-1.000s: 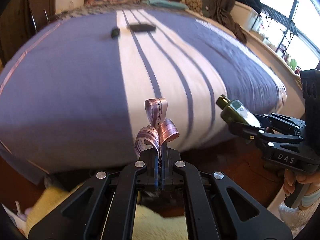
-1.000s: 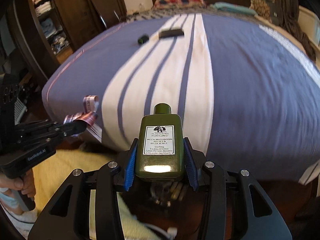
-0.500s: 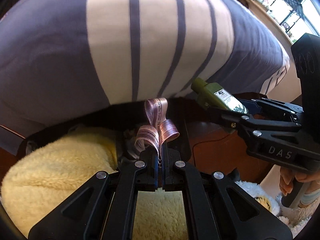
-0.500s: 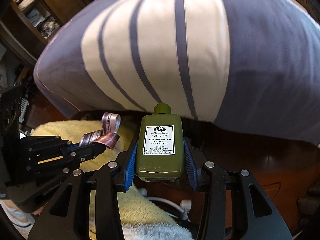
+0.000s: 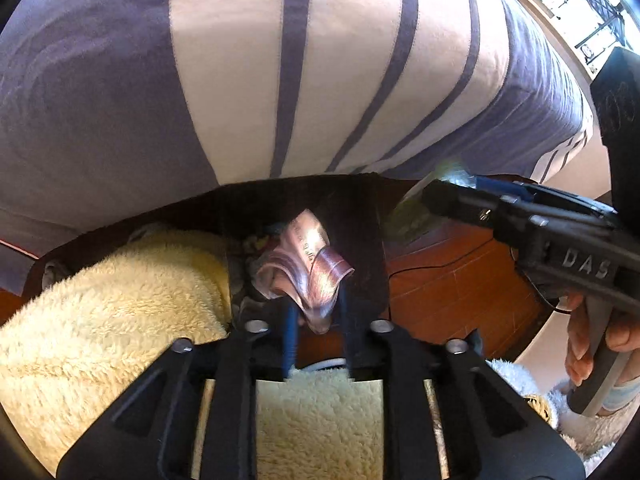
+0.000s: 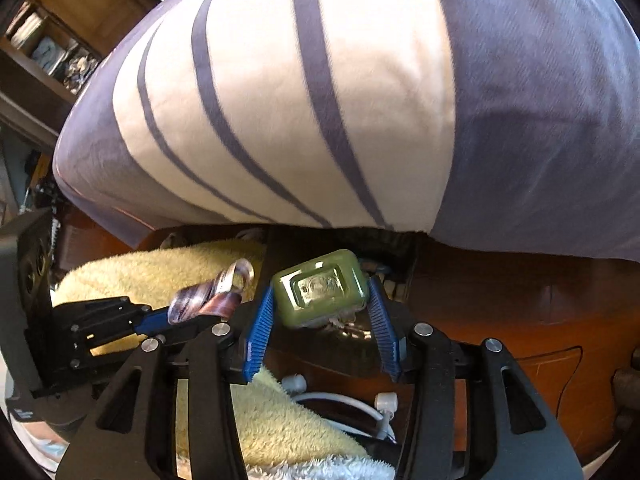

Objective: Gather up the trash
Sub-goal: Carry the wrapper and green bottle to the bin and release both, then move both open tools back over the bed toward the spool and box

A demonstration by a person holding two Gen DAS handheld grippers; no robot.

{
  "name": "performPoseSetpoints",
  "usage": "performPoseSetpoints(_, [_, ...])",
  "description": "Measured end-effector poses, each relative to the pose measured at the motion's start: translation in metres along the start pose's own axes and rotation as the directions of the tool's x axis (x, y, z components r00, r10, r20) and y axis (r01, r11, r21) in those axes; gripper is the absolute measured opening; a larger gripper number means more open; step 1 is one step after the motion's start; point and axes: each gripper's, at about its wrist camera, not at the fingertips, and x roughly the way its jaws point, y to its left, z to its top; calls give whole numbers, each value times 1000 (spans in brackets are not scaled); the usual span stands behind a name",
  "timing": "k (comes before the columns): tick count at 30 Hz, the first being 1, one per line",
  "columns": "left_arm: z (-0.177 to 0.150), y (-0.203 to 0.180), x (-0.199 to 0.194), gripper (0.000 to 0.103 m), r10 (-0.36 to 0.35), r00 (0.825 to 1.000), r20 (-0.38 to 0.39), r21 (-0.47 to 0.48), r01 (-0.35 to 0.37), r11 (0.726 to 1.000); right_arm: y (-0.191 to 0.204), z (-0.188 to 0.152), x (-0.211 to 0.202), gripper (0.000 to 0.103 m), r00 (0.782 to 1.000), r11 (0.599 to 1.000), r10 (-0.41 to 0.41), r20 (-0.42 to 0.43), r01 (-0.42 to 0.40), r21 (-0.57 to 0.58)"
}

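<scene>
Left claw (image 5: 316, 334) stands with its blue-padded fingers parted and a crumpled, shiny pink-and-copper ribbon (image 5: 306, 264) loose between their tips, touching neither pad clearly; whether it hangs free or rests on something beneath is hard to tell. Right claw (image 6: 322, 320) is spread wide too, and the squat olive-green plastic bottle (image 6: 320, 288) sits between its ribbed blue pads (image 6: 260, 330) with a gap on either side, base turned toward the camera (its label is out of sight).

Both things hang over a dark bin with black walls (image 5: 360, 216) tucked under the foot of the bed. What lies inside is murky: some pale scraps show near the far wall in the right wrist view, nothing nameable.

A purple-and-cream striped bedspread (image 5: 280, 80) overhangs the bin's far edge, closing the room above it. A fluffy yellow plush blanket (image 5: 100, 320) presses against the bin's left wall, while reddish-brown wooden floorboards (image 5: 448, 280) lie open on its right. White cable with plugs (image 6: 360, 404) lies beneath the right claw.

From the left wrist view the bottle is a greenish blur at the right claw's tip, and the person's right hand (image 5: 588, 344) is partly cut off at the edge.
</scene>
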Motion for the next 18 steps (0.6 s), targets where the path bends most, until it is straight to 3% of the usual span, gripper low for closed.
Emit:
performPoseSetpoints(3, [3, 2, -5, 40, 5, 1000, 9, 6, -5, 1000, 1, 5, -7, 49, 1000, 1000, -1, 17, 1, -7])
performPoseSetpoints(11, [12, 0, -35, 57, 10, 998, 66, 0, -10, 1000, 2, 24, -35, 54, 993, 999, -40, 108, 42, -20])
performPoseSetpoints(14, [25, -1, -63, 64, 19, 990, 137, 6, -20, 1000, 6, 39, -58, 63, 980, 996, -71, 183, 79, -33])
performPoseSetpoints(18, [51, 5, -101, 69, 54, 968, 245, 9, -58, 998, 11, 70, -85, 71, 952, 992, -98, 289, 117, -48])
